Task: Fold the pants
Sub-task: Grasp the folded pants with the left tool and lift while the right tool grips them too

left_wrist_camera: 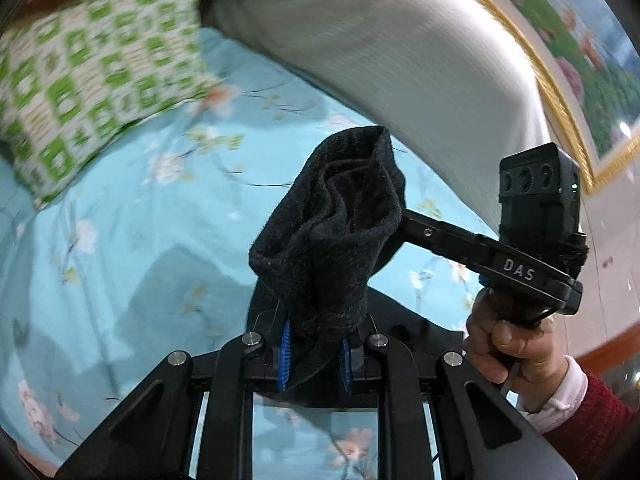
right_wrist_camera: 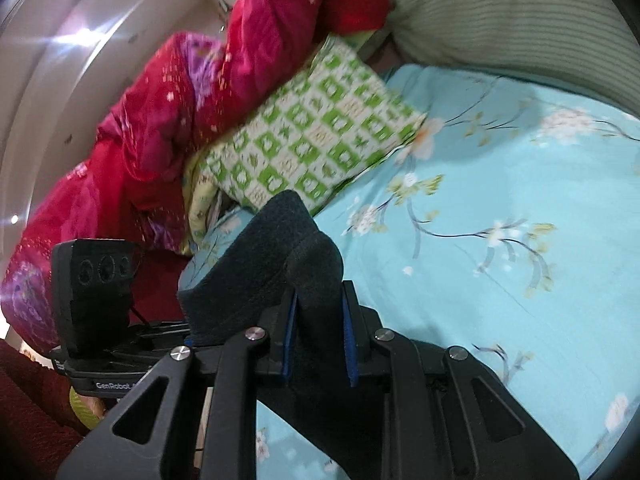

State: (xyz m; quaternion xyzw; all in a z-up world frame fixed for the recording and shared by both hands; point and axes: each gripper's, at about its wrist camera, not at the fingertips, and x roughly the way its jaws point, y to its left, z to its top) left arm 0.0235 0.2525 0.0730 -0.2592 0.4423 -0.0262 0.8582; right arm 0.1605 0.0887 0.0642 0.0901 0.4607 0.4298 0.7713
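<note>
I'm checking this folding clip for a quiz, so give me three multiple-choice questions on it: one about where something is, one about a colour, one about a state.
1. Where does the green checked pillow lie?
A. on the blue floral sheet
B. on the floor
C. in a drawer

2. What colour are the pants?
A. white
B. black
C. yellow

3. How do the left gripper and the right gripper stand?
A. both open and empty
B. only the left shut on cloth
C. both shut on the pants

Answers:
1 A, the pillow rests on the blue floral sheet beside the red quilt.
2 B, the bunched cloth is dark black in both wrist views.
3 C, each view shows the fabric pinched between blue-padded jaws.
</note>
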